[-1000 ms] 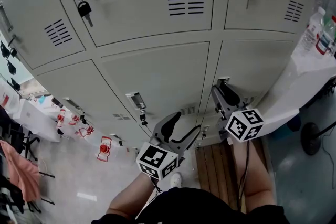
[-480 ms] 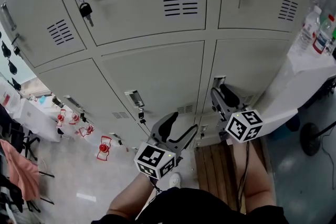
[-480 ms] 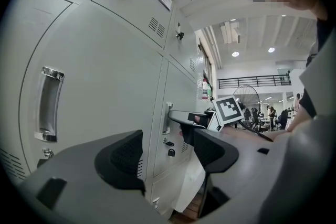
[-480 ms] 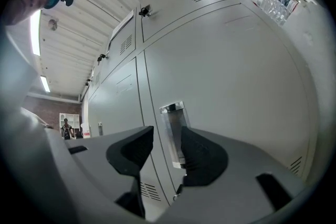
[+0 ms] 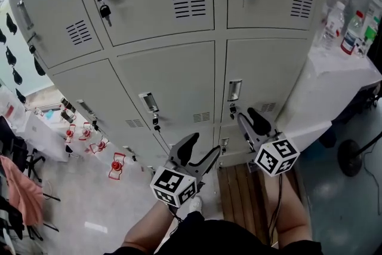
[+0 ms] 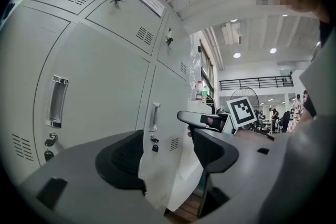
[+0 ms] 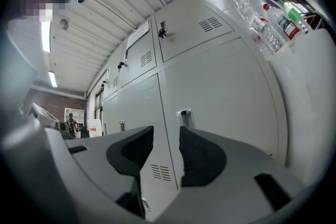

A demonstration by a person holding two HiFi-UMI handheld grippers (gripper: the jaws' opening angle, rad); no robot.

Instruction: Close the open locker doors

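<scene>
Two grippers: the left gripper (image 5: pixel 201 150) and the right gripper (image 5: pixel 251 123) point level at the lockers, side by side and clear of the metal.
Left jaws: spread wide, with nothing between the pads.
Right jaws: a narrow gap that has just been opening, with nothing between them.
Locker doors (image 5: pixel 170 83): grey, stacked in rows straight ahead of both grippers. Every door that shows lies flush in its frame.
Locker contents: hidden behind the shut doors.
Handles: a recessed handle (image 5: pixel 234 90) sits on the door just above the right gripper. Another is on the door above the left gripper.
Keys: one key (image 5: pixel 105 11) hangs from an upper door's lock, and another upper door carries one too.
Table (image 5: pixel 334 77): white-covered, beside the lockers on the right.
Bottles (image 5: pixel 345 31): several clear ones stand upright on the table. What they hold cannot be told.
</scene>
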